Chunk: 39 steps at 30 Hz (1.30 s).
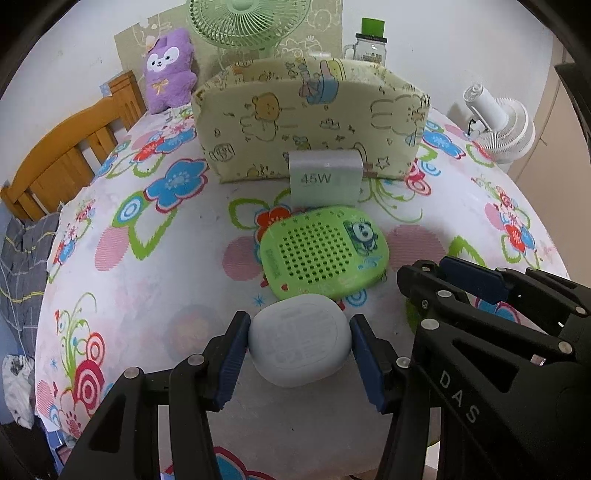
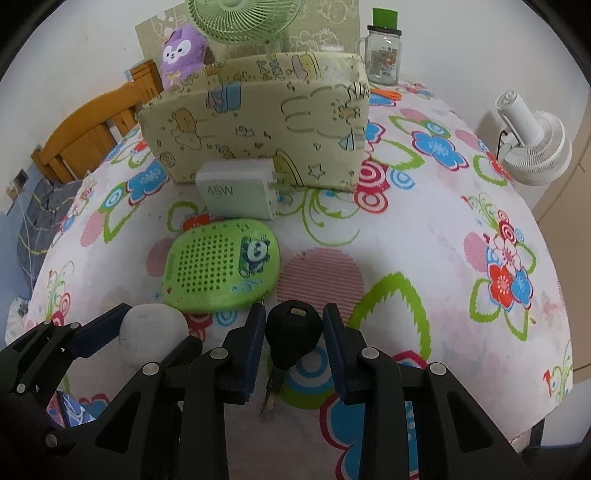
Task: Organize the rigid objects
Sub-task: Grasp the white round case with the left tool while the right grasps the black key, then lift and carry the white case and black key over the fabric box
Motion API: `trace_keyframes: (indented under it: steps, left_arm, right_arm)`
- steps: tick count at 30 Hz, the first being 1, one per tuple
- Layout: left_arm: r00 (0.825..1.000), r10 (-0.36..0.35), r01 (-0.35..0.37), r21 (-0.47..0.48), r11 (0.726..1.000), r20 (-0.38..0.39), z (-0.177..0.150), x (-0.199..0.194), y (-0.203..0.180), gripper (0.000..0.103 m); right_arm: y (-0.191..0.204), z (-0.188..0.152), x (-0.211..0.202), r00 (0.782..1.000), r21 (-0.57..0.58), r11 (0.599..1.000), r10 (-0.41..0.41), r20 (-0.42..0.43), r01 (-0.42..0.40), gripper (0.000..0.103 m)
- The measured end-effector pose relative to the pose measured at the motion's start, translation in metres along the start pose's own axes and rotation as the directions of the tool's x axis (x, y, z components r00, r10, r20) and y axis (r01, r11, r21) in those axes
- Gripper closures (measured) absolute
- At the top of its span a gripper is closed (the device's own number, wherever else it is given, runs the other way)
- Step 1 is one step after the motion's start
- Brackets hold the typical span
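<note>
My left gripper (image 1: 299, 354) is shut on a pale grey rounded case (image 1: 298, 341), its blue pads pressing both sides; the same case (image 2: 153, 334) shows at the left of the right wrist view. My right gripper (image 2: 294, 332) is shut on the black head of a key (image 2: 293, 330), whose metal blade points toward the camera. Just beyond both lie a green perforated panda case (image 1: 323, 251) (image 2: 221, 267) and a white 45W charger (image 1: 325, 179) (image 2: 238, 194). Behind them stands a cream cartoon-print fabric box (image 1: 310, 114) (image 2: 258, 118).
Everything rests on a round table with a flowered cloth (image 2: 424, 229). A glass jar with a green lid (image 2: 384, 51), a green fan (image 1: 247, 22) and a purple plush (image 1: 168, 70) stand at the back. A white fan (image 2: 532, 144) is off the right edge, a wooden chair (image 1: 66, 147) at the left.
</note>
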<state>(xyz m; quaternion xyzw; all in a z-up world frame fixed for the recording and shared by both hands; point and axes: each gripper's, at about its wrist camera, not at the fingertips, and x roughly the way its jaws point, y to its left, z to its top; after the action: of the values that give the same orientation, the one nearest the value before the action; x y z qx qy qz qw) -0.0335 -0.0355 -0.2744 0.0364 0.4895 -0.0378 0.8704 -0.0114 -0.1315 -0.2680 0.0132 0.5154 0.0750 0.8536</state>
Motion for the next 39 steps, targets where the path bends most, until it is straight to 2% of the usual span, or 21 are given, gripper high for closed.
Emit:
trace_keyframes:
  steps: [24,39]
  left_arm:
    - [0.997,-0.043,0.044,-0.015,0.999,0.059,0.06,-0.03,0.01,0.046]
    - [0.994,-0.056,0.054,0.023,0.998,0.096,0.092,-0.055,0.021,0.046]
  right_arm:
    - [0.002,0.06,-0.039,0.995,0.009,0.998,-0.059,0.08,0.059,0.068]
    - [0.012,0.093,-0.066,0.987,0.037,0.996,-0.082,0.141,0.078,0.068]
